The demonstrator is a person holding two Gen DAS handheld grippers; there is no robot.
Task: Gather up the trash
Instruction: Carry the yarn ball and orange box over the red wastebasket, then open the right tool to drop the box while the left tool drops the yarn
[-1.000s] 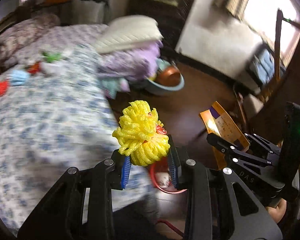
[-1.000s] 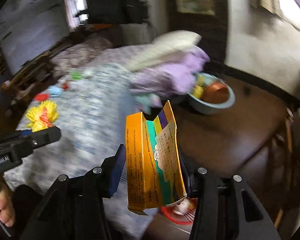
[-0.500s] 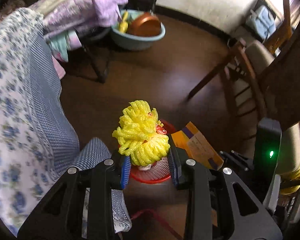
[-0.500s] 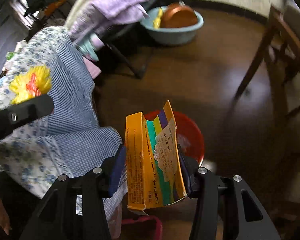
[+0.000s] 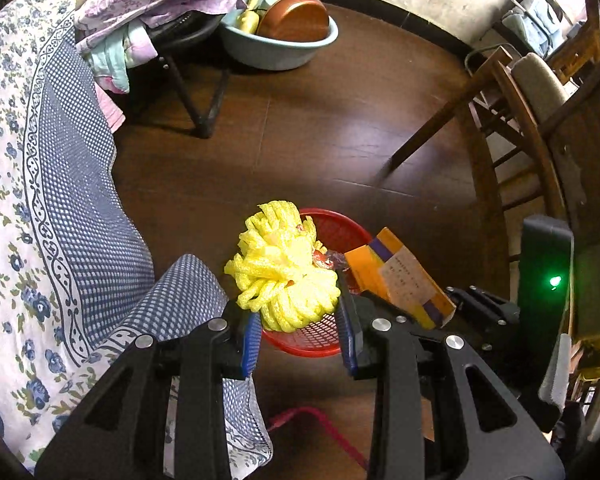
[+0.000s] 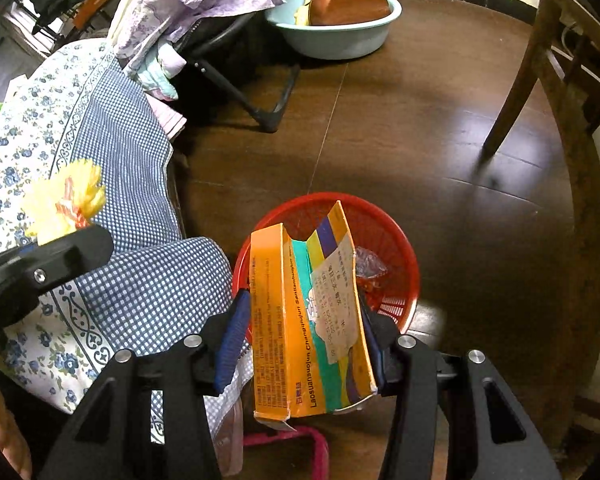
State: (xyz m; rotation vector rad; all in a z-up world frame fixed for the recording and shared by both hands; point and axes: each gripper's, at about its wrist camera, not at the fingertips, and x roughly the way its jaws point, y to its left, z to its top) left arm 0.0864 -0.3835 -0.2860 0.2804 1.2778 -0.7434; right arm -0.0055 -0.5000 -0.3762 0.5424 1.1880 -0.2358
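While both hand-held tools tip steeply down toward the floor, the left gripper [image 5: 298, 330] has its fingers clamped on a yellow foam net [image 5: 286, 272], held above the near rim of the red basket [image 5: 339, 232]. Just beside it, the right gripper [image 6: 301, 340] carries an orange carton [image 6: 300, 320] upright over the same basket; its fingers are spreading, and a gap shows at the left blue pad while the right pad touches the carton. A blue-checked bedspread [image 6: 140, 280] drapes next to the basket.
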